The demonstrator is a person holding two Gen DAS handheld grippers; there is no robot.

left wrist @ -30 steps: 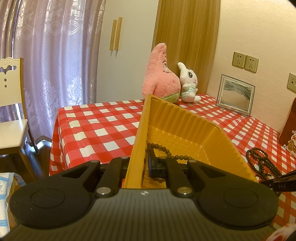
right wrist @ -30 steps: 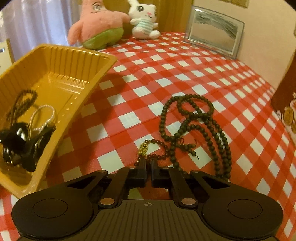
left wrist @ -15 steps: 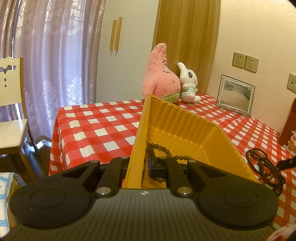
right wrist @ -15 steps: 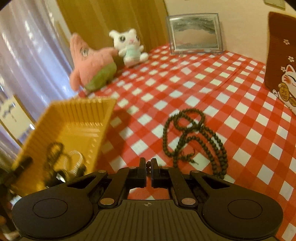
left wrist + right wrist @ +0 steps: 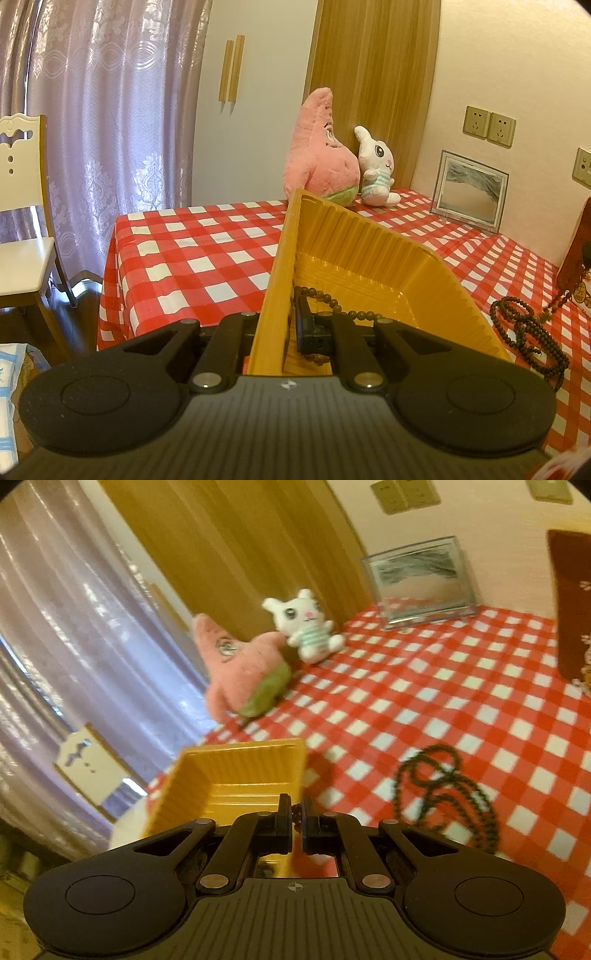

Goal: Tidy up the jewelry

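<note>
My left gripper [image 5: 277, 325] is shut on the near wall of the yellow tray [image 5: 369, 236], which it holds tilted on the checked tablecloth. A dark bead strand [image 5: 332, 302] lies inside the tray. My right gripper [image 5: 295, 812] hangs above the table, shut on a small brown bead bracelet [image 5: 295, 815], only a few beads of which show between its tips. In the left wrist view that bracelet and its gold charm [image 5: 550, 312] dangle at the far right. A long dark bead necklace [image 5: 443, 794] lies coiled on the cloth to the right of the tray [image 5: 236, 771].
A pink plush starfish [image 5: 321, 158] and a white plush rabbit [image 5: 376, 170] stand at the table's back. A framed picture [image 5: 469, 192] leans on the wall, with a brown cat cushion [image 5: 572, 602] at the right. A white chair [image 5: 22, 229] stands beyond the table's left edge.
My right gripper has risen from the cloth with the bracelet and rolled, so it now looks down over the tray's corner. The left gripper and tray have kept still.
</note>
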